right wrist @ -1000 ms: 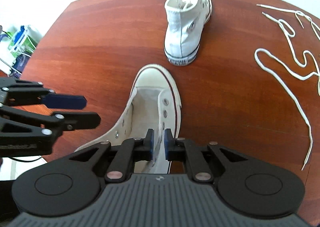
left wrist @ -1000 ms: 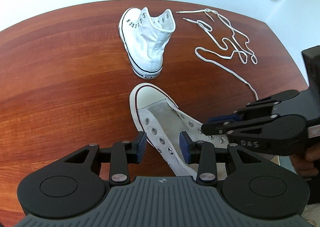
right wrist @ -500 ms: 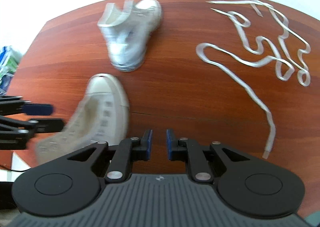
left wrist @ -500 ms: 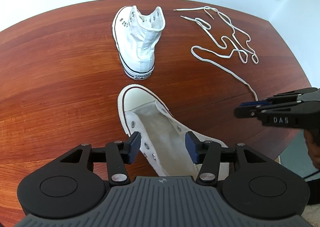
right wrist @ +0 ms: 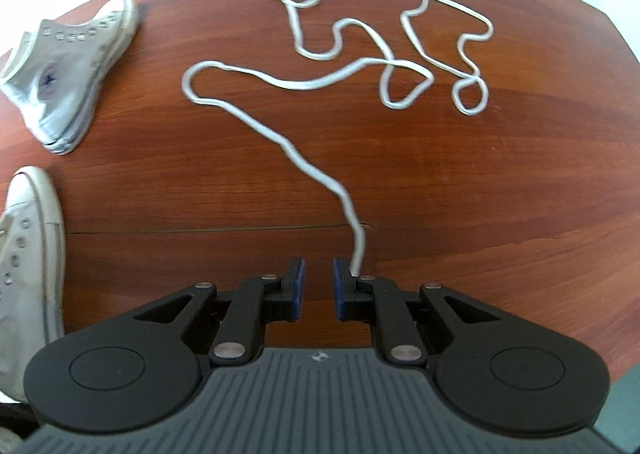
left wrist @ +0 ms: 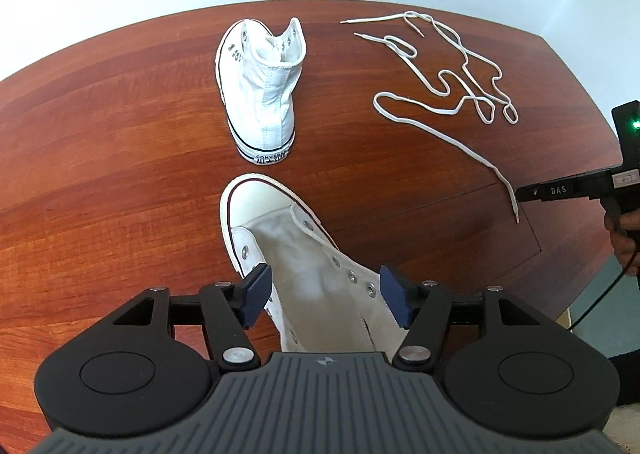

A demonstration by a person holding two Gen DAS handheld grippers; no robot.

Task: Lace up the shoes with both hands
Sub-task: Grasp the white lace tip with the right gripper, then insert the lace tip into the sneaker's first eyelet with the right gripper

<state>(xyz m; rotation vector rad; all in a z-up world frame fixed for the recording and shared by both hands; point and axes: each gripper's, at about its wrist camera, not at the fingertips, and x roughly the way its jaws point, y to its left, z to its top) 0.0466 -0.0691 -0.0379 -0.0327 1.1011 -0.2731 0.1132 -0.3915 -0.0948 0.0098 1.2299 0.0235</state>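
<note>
— While the near shoe lies at six o'clock on the table with every visible eyelet bare, where are the laces?

— Loose, in tangled loops at two o'clock in the left wrist view, well apart from both shoes. One lace trails a long tail toward the table's near edge, and its tip sits just beside the right gripper, against the outer side of its right finger, not between the pads.

— And the grippers?

— The left gripper stands wide over the near shoe's tongue, gripping nothing. The right one shows a narrow gap, also empty. The far shoe stands upright at twelve o'clock, unlaced as far as I can see.

— What could go wrong?

— I'd judge the tip is the trouble. It's flat on the wood and off to one side, so closing as things stand would catch air or nudge the lace away. Pulling the tail could drag the crossed loops into a knot. With the left gripper wide, nothing pins the shoe; it might skid when a lace end pushes at an eyelet.
</note>
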